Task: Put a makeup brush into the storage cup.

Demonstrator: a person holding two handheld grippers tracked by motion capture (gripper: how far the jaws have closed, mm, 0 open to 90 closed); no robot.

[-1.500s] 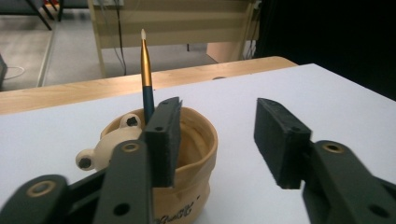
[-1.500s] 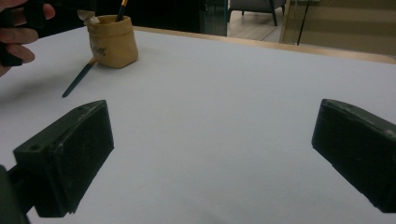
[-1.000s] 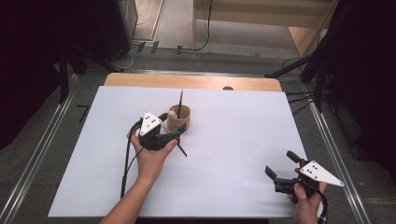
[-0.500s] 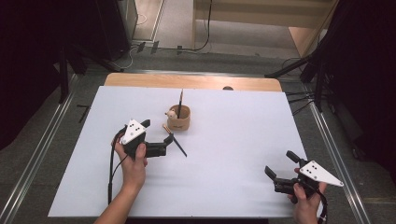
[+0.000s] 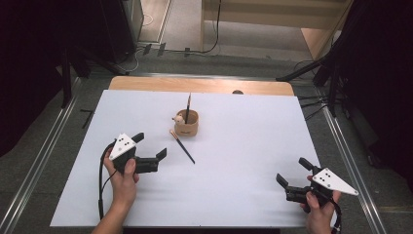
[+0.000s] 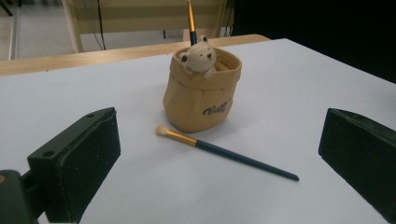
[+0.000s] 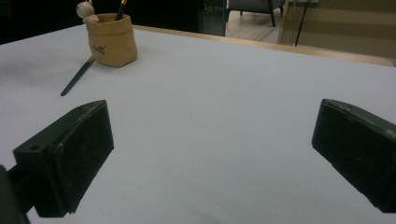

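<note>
A tan fabric-look pot with a small bear figure on its rim stands at the middle of the white table. One dark brush stands upright in it. A second brush with a gold ferrule lies flat just in front of the pot, bristles toward it. My left gripper is left of this lying brush and apart from it. Its jaws have just been opening and hold nothing. My right gripper rests open and empty at the near right, far from the pot.
A wooden strip borders the table's far edge. Metal rails run along both sides on the grey floor. Cables and dark stands lie beyond the far edge.
My left gripper has drawn back from the pot, leftward and toward the person. The brush that was at its jaws now lies on the table. The right gripper has stayed put.
</note>
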